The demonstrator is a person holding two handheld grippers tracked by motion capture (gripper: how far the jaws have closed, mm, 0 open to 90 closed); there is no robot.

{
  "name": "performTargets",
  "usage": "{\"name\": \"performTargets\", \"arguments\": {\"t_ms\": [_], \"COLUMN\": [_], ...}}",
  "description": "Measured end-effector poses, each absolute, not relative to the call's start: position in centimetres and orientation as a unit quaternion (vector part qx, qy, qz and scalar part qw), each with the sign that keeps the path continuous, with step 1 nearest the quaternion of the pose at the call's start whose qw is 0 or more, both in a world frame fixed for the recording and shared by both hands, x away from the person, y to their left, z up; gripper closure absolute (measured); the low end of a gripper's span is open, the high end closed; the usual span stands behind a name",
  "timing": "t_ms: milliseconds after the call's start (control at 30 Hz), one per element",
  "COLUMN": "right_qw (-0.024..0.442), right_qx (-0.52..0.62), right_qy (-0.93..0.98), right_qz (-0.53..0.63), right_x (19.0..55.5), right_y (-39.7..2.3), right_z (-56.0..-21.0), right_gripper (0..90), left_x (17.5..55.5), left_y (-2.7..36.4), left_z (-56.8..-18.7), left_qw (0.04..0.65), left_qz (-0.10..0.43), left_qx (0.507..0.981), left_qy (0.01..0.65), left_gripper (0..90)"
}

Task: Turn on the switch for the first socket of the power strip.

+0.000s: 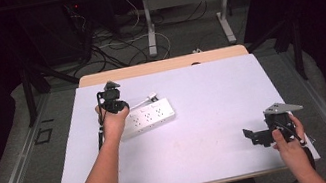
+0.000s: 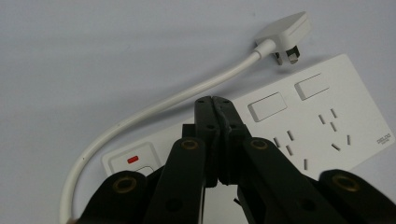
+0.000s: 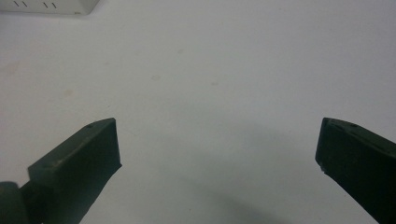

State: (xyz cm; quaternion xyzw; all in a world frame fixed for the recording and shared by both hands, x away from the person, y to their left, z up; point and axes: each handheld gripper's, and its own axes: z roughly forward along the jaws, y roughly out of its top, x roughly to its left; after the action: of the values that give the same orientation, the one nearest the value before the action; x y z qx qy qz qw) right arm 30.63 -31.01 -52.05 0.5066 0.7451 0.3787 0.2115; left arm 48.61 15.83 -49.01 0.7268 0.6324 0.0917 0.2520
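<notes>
A white power strip [image 1: 149,117] lies on the left half of the white table, its white cord [image 2: 154,108] curling round to a white plug [image 2: 286,31] just past its far edge. My left gripper [image 2: 214,101] hovers over the strip's switch end [image 2: 135,159], jaws shut together with nothing between them. In the high view the left gripper [image 1: 113,100] is held at the strip's left end. My right gripper [image 3: 217,144] stands open over bare table near the front right; the high view places the right gripper [image 1: 255,137] far from the strip. A corner of the strip [image 3: 51,5] lies far off.
The white table [image 1: 213,98] has wide bare surface in its middle and right. A wooden strip [image 1: 161,65] edges its far side. Beyond it the floor holds cables [image 1: 112,44] and another table's metal legs [image 1: 150,28].
</notes>
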Motion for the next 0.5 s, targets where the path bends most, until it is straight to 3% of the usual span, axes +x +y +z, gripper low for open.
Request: {"name": "performTargets", "arguments": {"t_ms": [500], "right_qw": [0.210], "right_qx": [0.508], "right_qy": [0.745], "right_qz": [0.379], "right_x": [30.63], "right_y": [-31.01], "right_z": [-52.09], "right_gripper": [0.0], "left_x": [48.89], "left_y": [15.60], "left_z": [-49.78], "left_qw": [0.239], "left_qz": [0.086], "left_qx": [0.729], "left_qy": [0.635], "left_gripper": [90.0]}}
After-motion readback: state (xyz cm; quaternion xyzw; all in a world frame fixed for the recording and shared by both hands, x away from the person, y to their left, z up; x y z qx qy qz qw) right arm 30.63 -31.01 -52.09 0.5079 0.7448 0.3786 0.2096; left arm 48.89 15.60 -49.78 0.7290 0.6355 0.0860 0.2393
